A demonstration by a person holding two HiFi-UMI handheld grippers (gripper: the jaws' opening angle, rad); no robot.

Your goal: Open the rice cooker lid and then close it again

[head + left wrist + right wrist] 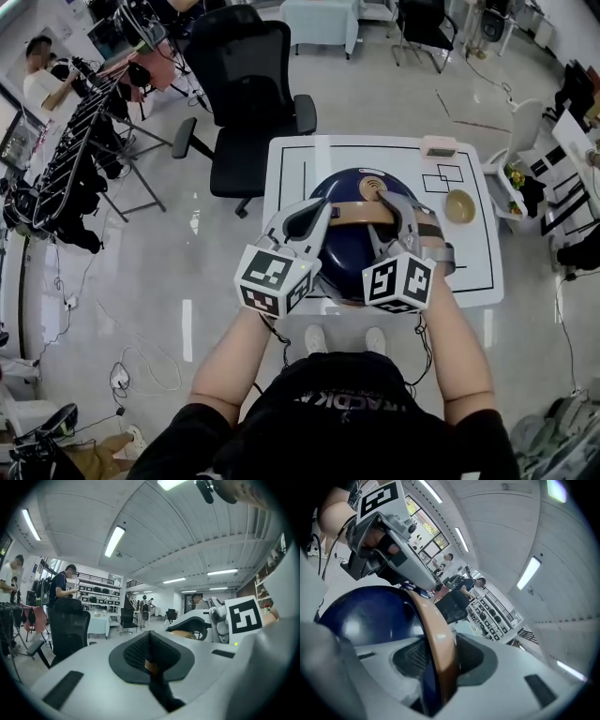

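Note:
A dark blue rice cooker [352,192] with a tan carrying handle [370,214] stands on a white table [291,169], its domed lid down. My left gripper [314,217] hovers at the cooker's left side, shut, with nothing held; in the left gripper view its pads [150,653] meet. My right gripper [392,214] is at the handle's right end. In the right gripper view the tan handle [436,634] runs between the jaws [438,660], which are shut on it, above the blue lid [365,616]. The left gripper [398,550] shows above the lid there.
A tan bowl [459,205] and a pink box [439,146] sit on the table's right part. A black office chair [246,94] stands behind the table. A dark rack [66,159] fills the left. Cluttered shelving [520,183] lies to the right.

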